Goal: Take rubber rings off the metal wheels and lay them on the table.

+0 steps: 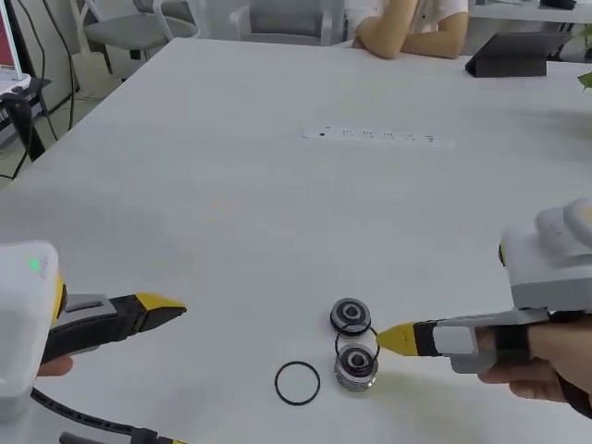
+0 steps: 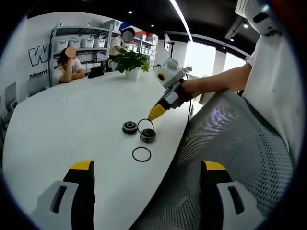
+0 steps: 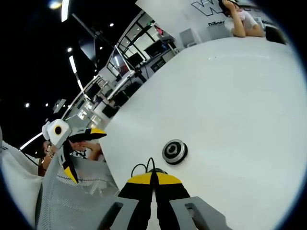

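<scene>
Two metal wheels stand near the table's front edge: the farther wheel [image 1: 350, 314] [image 3: 174, 151] and the nearer wheel [image 1: 355, 365] [image 2: 147, 136]. My right gripper [image 1: 381, 340] [image 3: 153, 176] comes in from the right, shut on a thin black rubber ring [image 1: 355, 337] [image 2: 145, 125], which stands up over the nearer wheel. A second rubber ring [image 1: 297, 382] [image 2: 141, 154] lies flat on the table, left of the nearer wheel. Well to the left of the wheels, my left gripper [image 2: 146, 166] is open with nothing in it; one of its fingers [image 1: 157, 307] points toward them.
A white power strip [image 1: 375, 136] lies mid-table. At the far edge a person [image 1: 407, 28] rests their arms on the white table [image 1: 231, 185], with a black case [image 1: 513, 55] beside them. Office chairs [image 1: 277, 18] stand beyond. The table's front edge is close to the wheels.
</scene>
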Demonstrator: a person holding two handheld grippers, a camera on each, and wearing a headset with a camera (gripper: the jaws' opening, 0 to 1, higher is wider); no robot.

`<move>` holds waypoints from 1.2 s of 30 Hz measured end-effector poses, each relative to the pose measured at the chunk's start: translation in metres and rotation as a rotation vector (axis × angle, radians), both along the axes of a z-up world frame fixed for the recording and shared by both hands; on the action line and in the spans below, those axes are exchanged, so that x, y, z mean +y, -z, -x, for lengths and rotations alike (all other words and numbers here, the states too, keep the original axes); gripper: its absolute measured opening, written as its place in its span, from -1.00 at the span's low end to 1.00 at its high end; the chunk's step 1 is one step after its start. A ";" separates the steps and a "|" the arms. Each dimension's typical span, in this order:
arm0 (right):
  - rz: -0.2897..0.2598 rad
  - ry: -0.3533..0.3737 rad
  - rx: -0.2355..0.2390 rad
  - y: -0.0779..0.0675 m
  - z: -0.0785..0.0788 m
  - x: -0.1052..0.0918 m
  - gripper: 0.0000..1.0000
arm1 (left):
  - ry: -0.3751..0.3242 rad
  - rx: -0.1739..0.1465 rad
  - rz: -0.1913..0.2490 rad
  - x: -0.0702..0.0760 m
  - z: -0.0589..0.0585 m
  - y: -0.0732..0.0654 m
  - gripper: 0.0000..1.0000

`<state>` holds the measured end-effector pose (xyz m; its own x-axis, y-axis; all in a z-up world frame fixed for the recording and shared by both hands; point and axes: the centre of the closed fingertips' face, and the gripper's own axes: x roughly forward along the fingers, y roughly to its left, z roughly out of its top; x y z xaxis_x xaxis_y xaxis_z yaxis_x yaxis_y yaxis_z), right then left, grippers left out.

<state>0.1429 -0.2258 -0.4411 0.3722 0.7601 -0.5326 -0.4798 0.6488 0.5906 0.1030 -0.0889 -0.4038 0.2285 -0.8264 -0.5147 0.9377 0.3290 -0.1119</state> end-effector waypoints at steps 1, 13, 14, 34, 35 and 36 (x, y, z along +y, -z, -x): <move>-0.003 0.005 -0.003 -0.001 -0.001 -0.001 -1.00 | 0.000 0.005 0.007 -0.001 0.000 0.000 0.80; -0.047 0.056 -0.043 -0.018 -0.010 -0.005 -1.00 | -0.021 0.013 0.039 -0.001 -0.002 -0.002 0.79; -0.051 0.060 -0.046 -0.020 -0.011 -0.006 -1.00 | -0.022 0.014 0.041 -0.001 -0.002 -0.003 0.79; -0.121 0.104 -0.108 -0.045 -0.021 -0.003 -1.00 | 0.003 0.026 0.036 -0.007 0.002 -0.001 0.77; -0.125 0.100 -0.112 -0.047 -0.021 -0.001 -1.00 | 0.003 0.027 0.034 -0.007 0.002 -0.001 0.77; -0.131 0.099 -0.117 -0.049 -0.021 0.001 -1.00 | 0.002 0.027 0.034 -0.006 0.002 -0.001 0.76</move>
